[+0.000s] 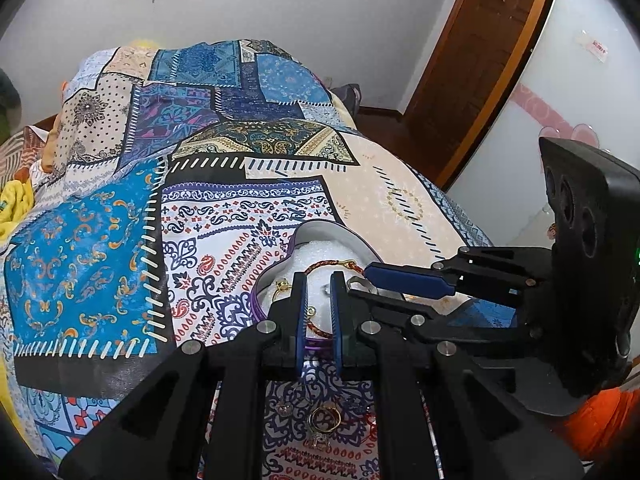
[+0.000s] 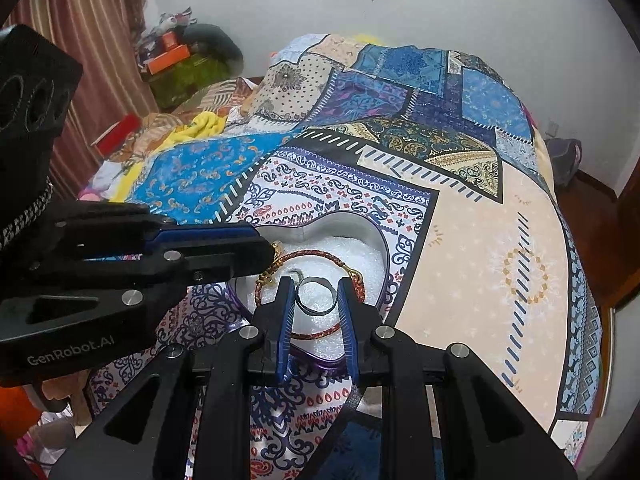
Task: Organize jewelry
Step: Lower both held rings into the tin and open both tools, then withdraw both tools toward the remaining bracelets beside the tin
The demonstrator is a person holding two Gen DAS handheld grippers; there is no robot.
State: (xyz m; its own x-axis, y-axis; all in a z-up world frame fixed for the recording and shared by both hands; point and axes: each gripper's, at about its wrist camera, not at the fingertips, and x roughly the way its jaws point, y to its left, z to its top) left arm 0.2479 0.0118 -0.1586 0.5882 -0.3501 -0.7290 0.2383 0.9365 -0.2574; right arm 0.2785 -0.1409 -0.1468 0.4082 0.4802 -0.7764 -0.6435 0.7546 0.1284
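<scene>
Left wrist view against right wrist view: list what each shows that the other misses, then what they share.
Only the left wrist view shows loose rings on the bedspread behind the fingers, and a wooden door. Only the right wrist view shows the silver ring between the right gripper fingers, and striped curtains. Both show the heart-shaped box, its red braided bracelet and the patchwork bedspread.

A bed under a patchwork quilt (image 2: 472, 240) carries a heart-shaped box (image 2: 352, 236); loose rings (image 1: 325, 420) lie nearby.
</scene>
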